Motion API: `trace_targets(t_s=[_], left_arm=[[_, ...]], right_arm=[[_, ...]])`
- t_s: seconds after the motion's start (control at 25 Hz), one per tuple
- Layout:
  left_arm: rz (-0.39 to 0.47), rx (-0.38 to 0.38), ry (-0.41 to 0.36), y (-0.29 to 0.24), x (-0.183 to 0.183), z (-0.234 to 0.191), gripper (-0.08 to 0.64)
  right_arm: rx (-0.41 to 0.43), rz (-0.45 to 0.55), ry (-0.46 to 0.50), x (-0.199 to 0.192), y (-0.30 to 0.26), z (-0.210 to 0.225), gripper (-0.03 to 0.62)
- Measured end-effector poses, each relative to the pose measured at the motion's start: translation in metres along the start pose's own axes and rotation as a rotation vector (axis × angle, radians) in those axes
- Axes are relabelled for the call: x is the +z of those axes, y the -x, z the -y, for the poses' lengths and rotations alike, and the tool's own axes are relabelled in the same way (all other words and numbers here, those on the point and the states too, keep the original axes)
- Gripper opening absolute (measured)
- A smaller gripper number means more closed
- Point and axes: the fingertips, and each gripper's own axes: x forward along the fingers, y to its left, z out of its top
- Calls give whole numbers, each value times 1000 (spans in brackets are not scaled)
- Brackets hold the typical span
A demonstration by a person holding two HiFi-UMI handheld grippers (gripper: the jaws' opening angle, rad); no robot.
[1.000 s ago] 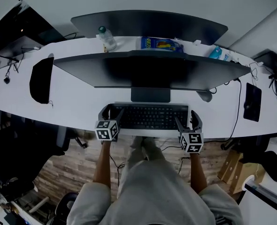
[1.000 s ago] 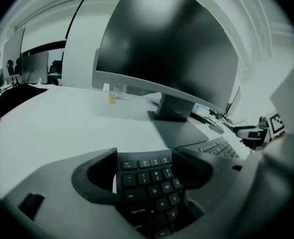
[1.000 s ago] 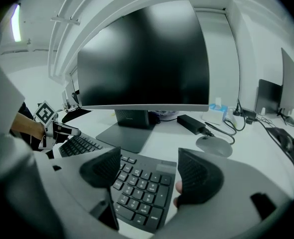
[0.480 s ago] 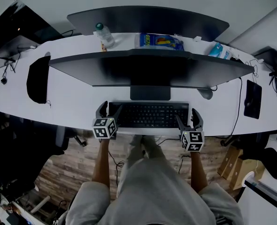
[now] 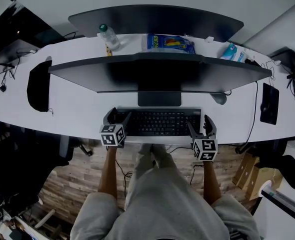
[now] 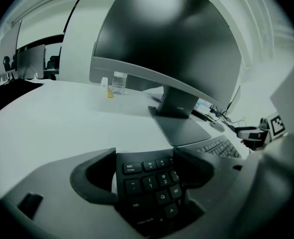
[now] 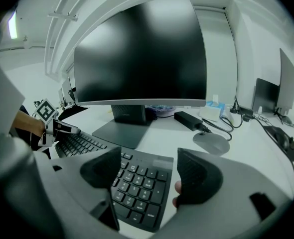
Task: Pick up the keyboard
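Head view: the keyboard [image 5: 157, 122] lies flat on the white desk [image 5: 77, 109], just in front of the monitor [image 5: 157, 74] and its stand. The left gripper [image 5: 118, 117] sits at the keyboard's left end and the right gripper [image 5: 200, 127] at its right end, each with its 2 jaws pointing away from the person and spread apart. A bottle [image 5: 109, 36] and a blue packet [image 5: 170, 44] stand behind the screen. Against the frame of 1 second ago very little differs: both grippers are at the same ends of the keyboard, the keyboard has not left the desk, and the whole picture is only slightly reframed.

Left gripper view: the 2 jaws stand apart with the keyboard's left end between them, the corner key row showing in the gap. The left jaw hangs just off the keyboard's left edge, with a thin strip of white desk visible between pad and edge; the right jaw sits over the keys. Neither pad presses on the keyboard.

Right gripper view: the jaws are wide apart over the number-pad end of the keyboard. The left jaw sits above the keys; the right jaw is beyond the keyboard's right edge with bare desk between them, so nothing is clamped. A mouse [image 7: 212, 143] rests on the desk just past that jaw, and a black power brick [image 7: 189, 118] lies farther back near the monitor
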Motion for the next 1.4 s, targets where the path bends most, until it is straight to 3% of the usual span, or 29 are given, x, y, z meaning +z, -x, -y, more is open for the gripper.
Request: trace_targets(t_s=[0.72,1.16,1.4], left_arm=[[-25,-9,34,6,-12,2,333],[-19,-1,45,4,-12,2,333],[-15,-5,49,4,-12,3,333]], right_arm=[[19,-25,-24,-10,-12,3,348],[59,-78,-187,-31,-33,13,402],[81,-89,-205,-30,-43,9,402]])
